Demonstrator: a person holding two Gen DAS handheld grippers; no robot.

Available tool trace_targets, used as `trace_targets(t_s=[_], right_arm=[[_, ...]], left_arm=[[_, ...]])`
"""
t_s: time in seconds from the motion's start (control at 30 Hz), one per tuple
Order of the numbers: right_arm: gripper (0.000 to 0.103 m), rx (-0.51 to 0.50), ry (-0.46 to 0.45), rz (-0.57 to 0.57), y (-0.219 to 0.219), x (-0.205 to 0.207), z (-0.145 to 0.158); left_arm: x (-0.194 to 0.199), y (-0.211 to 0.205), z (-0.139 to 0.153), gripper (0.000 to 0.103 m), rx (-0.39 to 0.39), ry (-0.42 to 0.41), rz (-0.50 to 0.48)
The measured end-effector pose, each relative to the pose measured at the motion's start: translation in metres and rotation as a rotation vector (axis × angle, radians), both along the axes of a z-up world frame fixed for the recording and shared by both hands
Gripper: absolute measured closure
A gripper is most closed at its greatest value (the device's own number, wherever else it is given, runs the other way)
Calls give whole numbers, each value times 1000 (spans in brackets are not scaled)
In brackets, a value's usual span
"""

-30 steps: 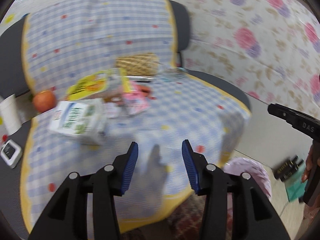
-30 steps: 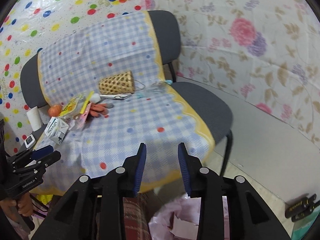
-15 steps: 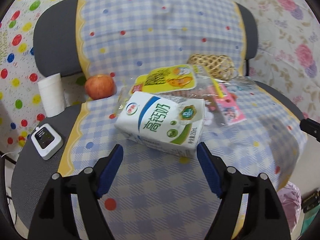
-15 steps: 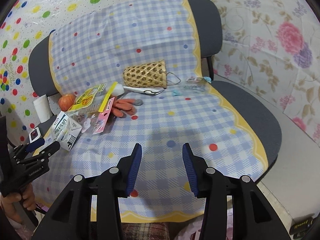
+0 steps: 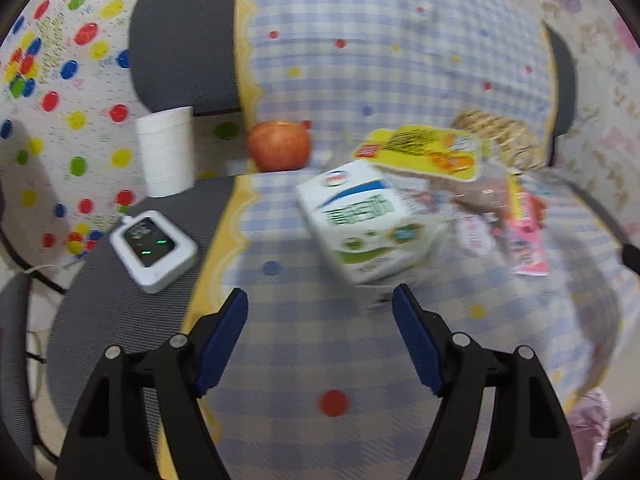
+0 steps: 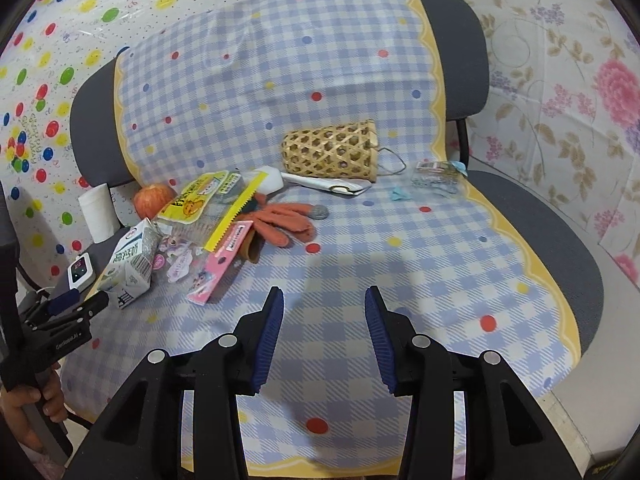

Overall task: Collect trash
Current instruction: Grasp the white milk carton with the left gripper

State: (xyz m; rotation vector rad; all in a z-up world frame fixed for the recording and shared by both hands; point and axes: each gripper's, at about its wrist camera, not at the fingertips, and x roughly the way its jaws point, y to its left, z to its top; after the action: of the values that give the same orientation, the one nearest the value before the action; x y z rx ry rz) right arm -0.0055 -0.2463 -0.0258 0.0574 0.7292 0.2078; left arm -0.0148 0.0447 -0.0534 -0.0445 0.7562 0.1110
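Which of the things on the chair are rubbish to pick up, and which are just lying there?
Probably rubbish: milk carton, yellow snack wrapper, pink packet, clear wrapper.

Probably just lying about: apple, woven basket, orange glove, paper roll, white gadget.

Seat cloth [image 6: 400,240] is checked in pale blue & white w/ red, blue, yellow dots, edged in a yellow scalloped border. Chair [image 6: 452,40] is dark grey. Milk carton [image 5: 368,224] is printed white w/ blue stripe, green lettering. Apple [image 5: 279,145] is red-orange. Glove [image 6: 280,224] is orange. Snack packet [image 5: 424,152] is yellow; card [image 6: 220,264] pink. Basket [image 6: 330,150] is woven tan. Gripper pads [image 6: 270,334] are ribbed blue on black.
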Motion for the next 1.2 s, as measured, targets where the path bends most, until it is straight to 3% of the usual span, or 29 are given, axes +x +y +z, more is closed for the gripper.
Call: trace_targets(t_s=[0.13,0.6,0.83,1.03,1.2], right_arm=[[49,-8,-18,9,4,4,5],[47,-49,-21,-16,8,25,-3],[47,-57,-10,16,21,25,-8],[47,-28,-17,52,32,29,-3],[48,11,-15,95,46,44,2]], left_arm=[[5,-17,5,19,-8,-21,-42],[55,-33,0,19,-39,33,53],[57,-20,-5,27,-40,53,60],[31,-3,3,28,-66,-9,7],[22,13,24,28,-60,-69,18]])
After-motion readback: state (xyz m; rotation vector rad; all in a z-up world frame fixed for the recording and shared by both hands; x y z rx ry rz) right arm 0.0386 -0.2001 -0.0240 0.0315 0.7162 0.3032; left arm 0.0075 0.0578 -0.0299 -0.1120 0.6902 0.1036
